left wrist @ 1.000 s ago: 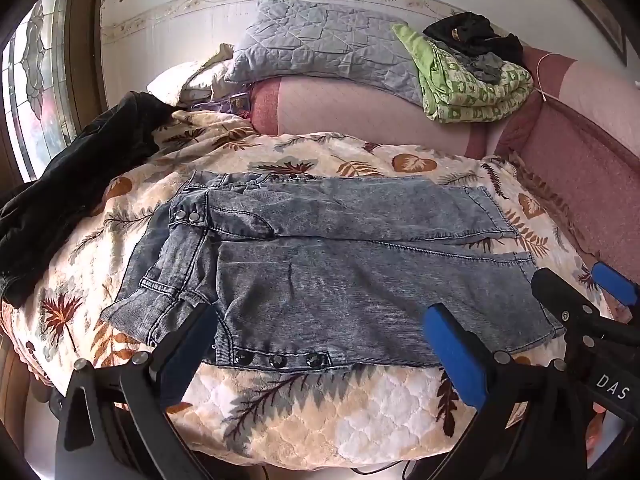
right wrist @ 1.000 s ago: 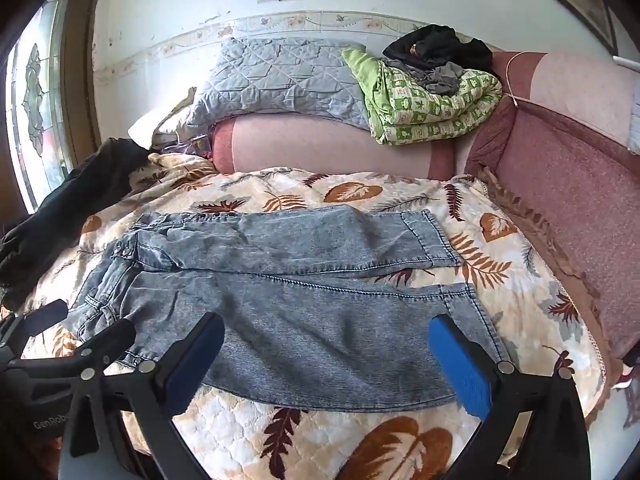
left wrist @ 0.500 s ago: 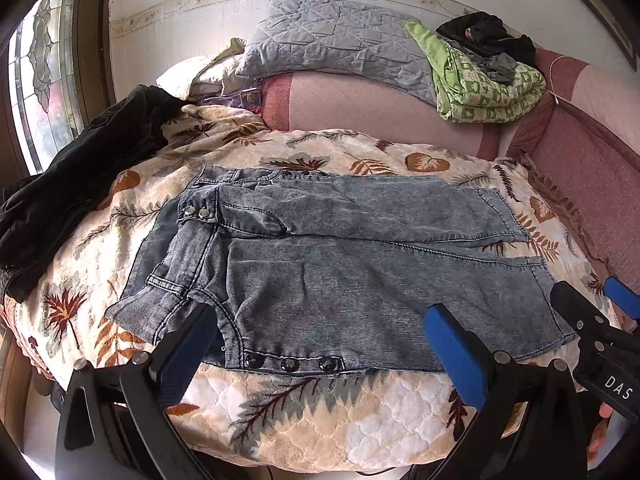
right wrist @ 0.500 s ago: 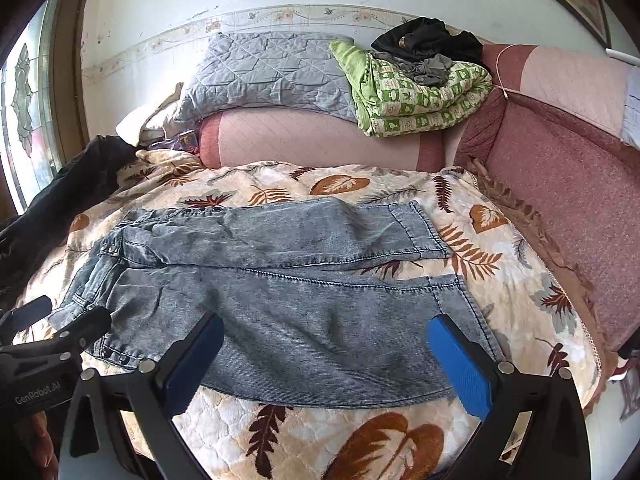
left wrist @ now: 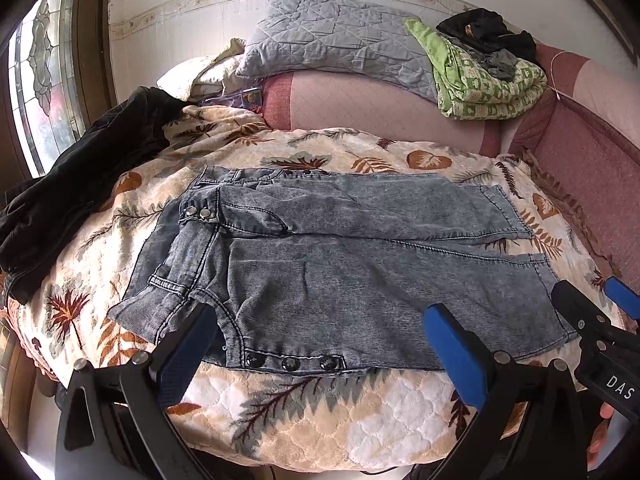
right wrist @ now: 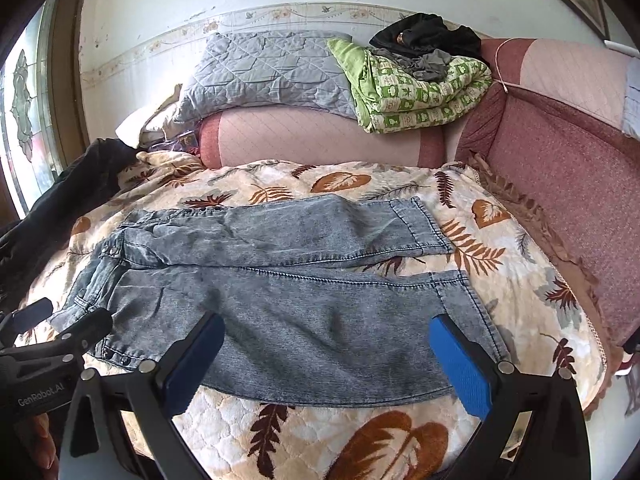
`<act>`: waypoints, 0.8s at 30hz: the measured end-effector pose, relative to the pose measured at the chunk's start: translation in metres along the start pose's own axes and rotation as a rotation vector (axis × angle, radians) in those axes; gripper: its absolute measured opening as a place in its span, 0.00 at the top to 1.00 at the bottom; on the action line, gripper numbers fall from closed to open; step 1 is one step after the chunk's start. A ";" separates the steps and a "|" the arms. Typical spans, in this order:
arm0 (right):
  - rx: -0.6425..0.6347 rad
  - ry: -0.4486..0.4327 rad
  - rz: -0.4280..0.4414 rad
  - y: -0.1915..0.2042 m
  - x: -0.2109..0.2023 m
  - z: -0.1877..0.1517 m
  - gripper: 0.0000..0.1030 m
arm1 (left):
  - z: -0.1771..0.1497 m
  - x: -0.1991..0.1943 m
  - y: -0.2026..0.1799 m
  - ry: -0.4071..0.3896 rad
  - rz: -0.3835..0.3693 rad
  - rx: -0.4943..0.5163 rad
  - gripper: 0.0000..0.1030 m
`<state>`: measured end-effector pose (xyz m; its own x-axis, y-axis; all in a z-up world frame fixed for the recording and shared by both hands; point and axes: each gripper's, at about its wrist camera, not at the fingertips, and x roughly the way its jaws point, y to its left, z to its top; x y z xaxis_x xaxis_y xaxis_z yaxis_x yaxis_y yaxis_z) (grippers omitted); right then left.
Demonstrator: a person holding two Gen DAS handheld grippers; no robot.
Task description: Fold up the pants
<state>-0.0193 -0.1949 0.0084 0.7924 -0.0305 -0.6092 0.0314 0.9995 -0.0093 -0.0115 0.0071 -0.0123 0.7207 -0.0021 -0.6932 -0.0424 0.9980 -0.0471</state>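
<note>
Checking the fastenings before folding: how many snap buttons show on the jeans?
5: two silver ones at the waistband, three dark ones along the near edge of the jeans. Folds may hide more.

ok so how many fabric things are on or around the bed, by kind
jeans: 1
leaf-print blanket: 1
black garment at the left: 1
grey quilted pillow: 1
green patterned quilt: 1
dark clothes pile on the quilt: 1
total: 6

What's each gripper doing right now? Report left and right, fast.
Left gripper: open, holding nothing, fingers spread over the near edge of the jeans.
Right gripper: open, holding nothing, above the near leg.
</note>
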 end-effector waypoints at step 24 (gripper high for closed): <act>0.026 0.015 0.023 -0.008 0.007 -0.007 0.00 | -0.008 0.007 0.002 0.036 0.014 0.006 0.00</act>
<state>-0.0187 -0.2034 -0.0015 0.7838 -0.0075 -0.6209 0.0295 0.9992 0.0252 -0.0123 0.0091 -0.0227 0.6948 0.0098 -0.7191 -0.0480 0.9983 -0.0327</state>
